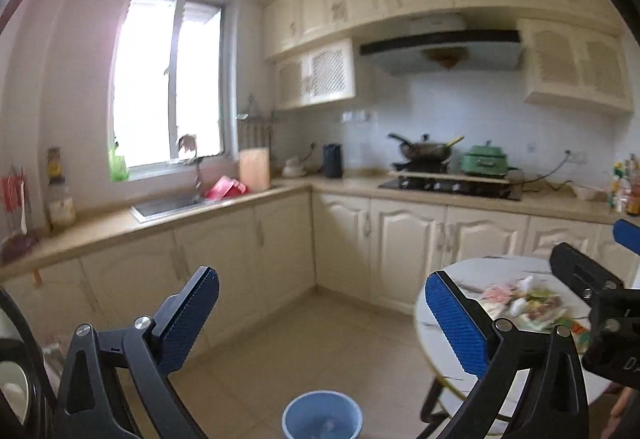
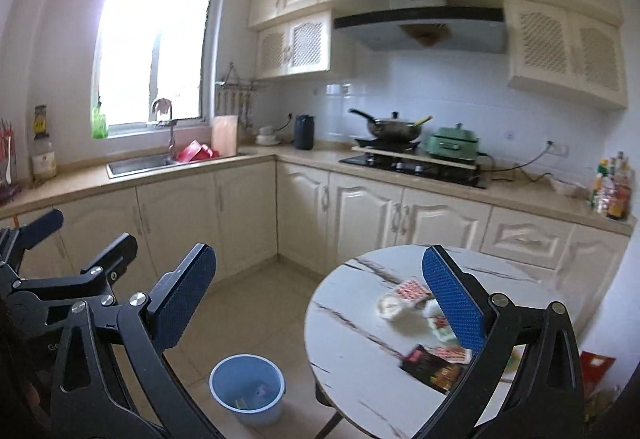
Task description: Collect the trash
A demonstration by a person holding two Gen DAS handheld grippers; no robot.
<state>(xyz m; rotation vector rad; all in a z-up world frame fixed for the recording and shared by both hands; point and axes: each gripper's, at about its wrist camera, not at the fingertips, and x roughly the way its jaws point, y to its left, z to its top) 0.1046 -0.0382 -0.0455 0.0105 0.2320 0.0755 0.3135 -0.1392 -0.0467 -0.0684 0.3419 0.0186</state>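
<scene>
A round white marble-look table [image 2: 360,351] [image 1: 480,275] carries several snack wrappers and crumpled papers [image 2: 416,303] [image 1: 524,301], among them a dark packet [image 2: 434,369] near its front edge. A blue bin [image 2: 248,387] [image 1: 322,417] stands on the floor left of the table with a few scraps inside. My left gripper [image 1: 322,319] is held up over the floor, open and empty. My right gripper [image 2: 320,303] is open too, nothing between its pads, its right finger in front of the wrappers. Each gripper shows at the edge of the other's view.
Cream kitchen cabinets run along two walls, with a sink [image 2: 138,163] under the window and a hob with a wok [image 2: 394,131] and a green cooker [image 2: 454,145]. Bottles [image 2: 612,187] stand at the counter's right end. Tiled floor [image 2: 256,303] lies between cabinets and table.
</scene>
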